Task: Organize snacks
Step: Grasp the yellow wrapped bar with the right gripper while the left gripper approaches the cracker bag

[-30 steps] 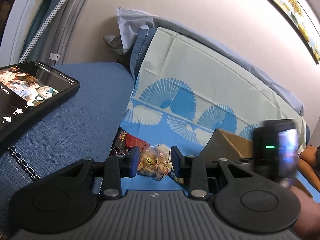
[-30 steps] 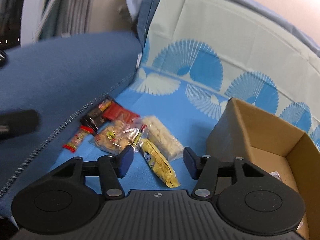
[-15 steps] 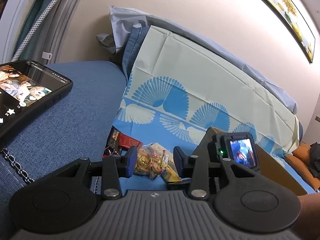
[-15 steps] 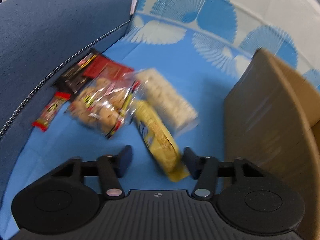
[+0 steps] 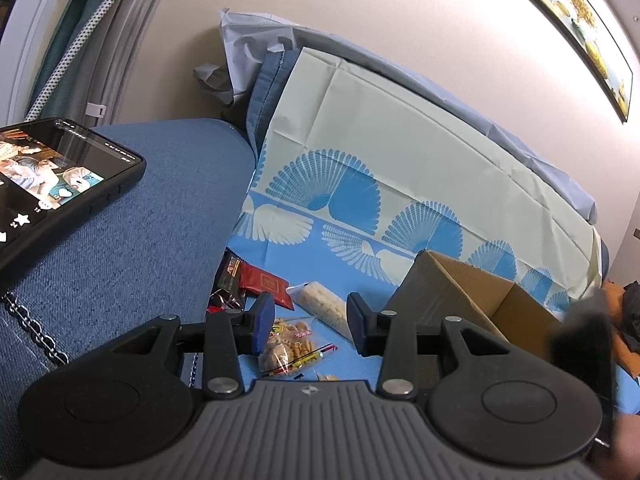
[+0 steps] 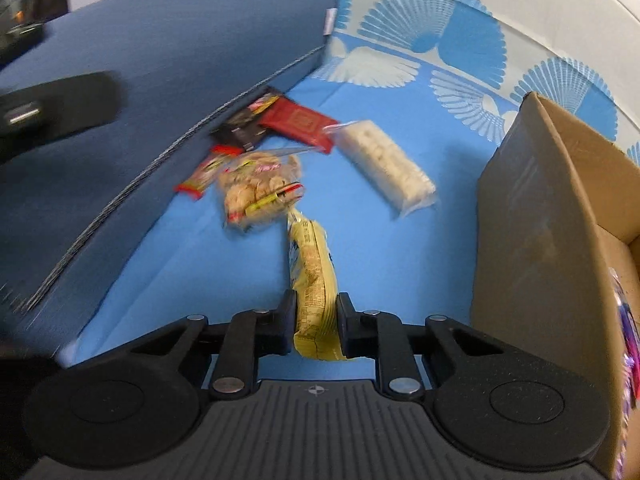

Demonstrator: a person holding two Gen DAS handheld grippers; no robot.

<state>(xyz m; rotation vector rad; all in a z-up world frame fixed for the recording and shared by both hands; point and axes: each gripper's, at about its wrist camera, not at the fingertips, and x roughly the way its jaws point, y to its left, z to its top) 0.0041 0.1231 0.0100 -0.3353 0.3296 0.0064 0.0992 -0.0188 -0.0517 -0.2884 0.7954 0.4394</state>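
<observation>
Several snacks lie on a blue patterned cloth (image 6: pixel 160 280). My right gripper (image 6: pixel 316 316) is closing its jaws, and the pads press on both sides of a yellow snack packet (image 6: pixel 310 264). Beyond it lie a clear bag of crunchy pieces (image 6: pixel 256 190), a long white cracker pack (image 6: pixel 384 164), a red packet (image 6: pixel 298 122), a black packet (image 6: pixel 240 128) and a small red bar (image 6: pixel 200 176). My left gripper (image 5: pixel 310 324) hangs open above the clear bag (image 5: pixel 290 346) with nothing between its fingers. An open cardboard box (image 6: pixel 532 208) stands to the right.
A blue sofa arm (image 5: pixel 140 240) rises left of the snacks, with a lit phone (image 5: pixel 60 176) and a chain (image 5: pixel 36 328) on it. The cloth runs up the sofa back (image 5: pixel 400 140). A purple wrapper (image 6: pixel 626 320) lies inside the box.
My right gripper dropped toward the yellow packet and narrowed its jaws around it. The left gripper stayed about where it was.
</observation>
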